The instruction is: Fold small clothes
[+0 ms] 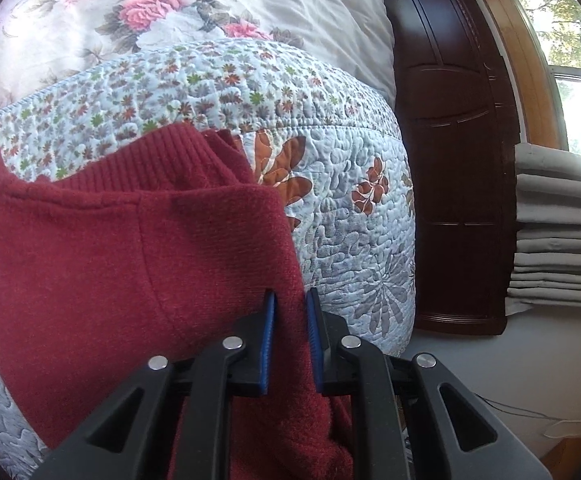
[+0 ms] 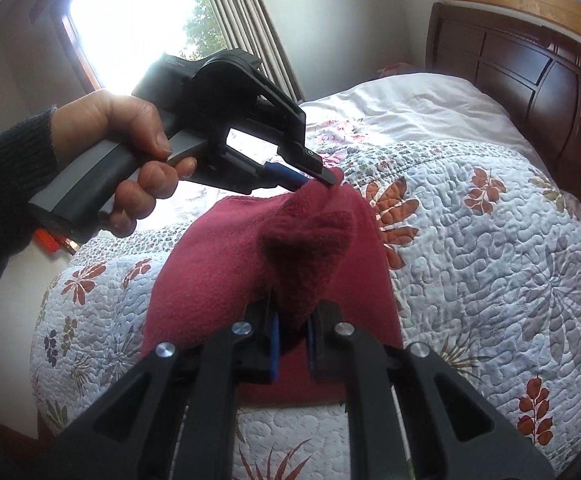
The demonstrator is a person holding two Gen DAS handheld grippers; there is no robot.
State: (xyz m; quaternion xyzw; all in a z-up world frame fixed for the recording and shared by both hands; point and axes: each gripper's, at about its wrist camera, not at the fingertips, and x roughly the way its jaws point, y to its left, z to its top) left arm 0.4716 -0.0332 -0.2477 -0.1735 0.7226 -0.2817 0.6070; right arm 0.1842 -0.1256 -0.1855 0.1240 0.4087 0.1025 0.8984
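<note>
Above the quilt (image 2: pixel 490 240), left gripper (image 1: pixel 290 340) and right gripper (image 2: pixel 292 344) each pinch the red sweater (image 2: pixel 218 276); uneven pulling could slip the thick knit free.

Dark red knit garment (image 1: pixel 90 248), pale blue quilt (image 2: pixel 490 260) with rust leaf prints, pink-rose bedspread (image 1: pixel 150 8), seemingly grey curtain (image 1: pixel 562 236)

My left gripper (image 1: pixel 290 300) points forward and slightly down, its blue-padded fingers (image 1: pixel 269 320) drawn close with red cloth pinched between them. Seen from the right wrist, my left hand (image 2: pixel 130 152) wraps the grey handle on the left, index finger curled on the trigger, dark sleeve (image 2: pixel 6 184) at the wrist. My right gripper (image 2: pixel 292 312) sits near, jaws narrowed on red cloth.
</note>
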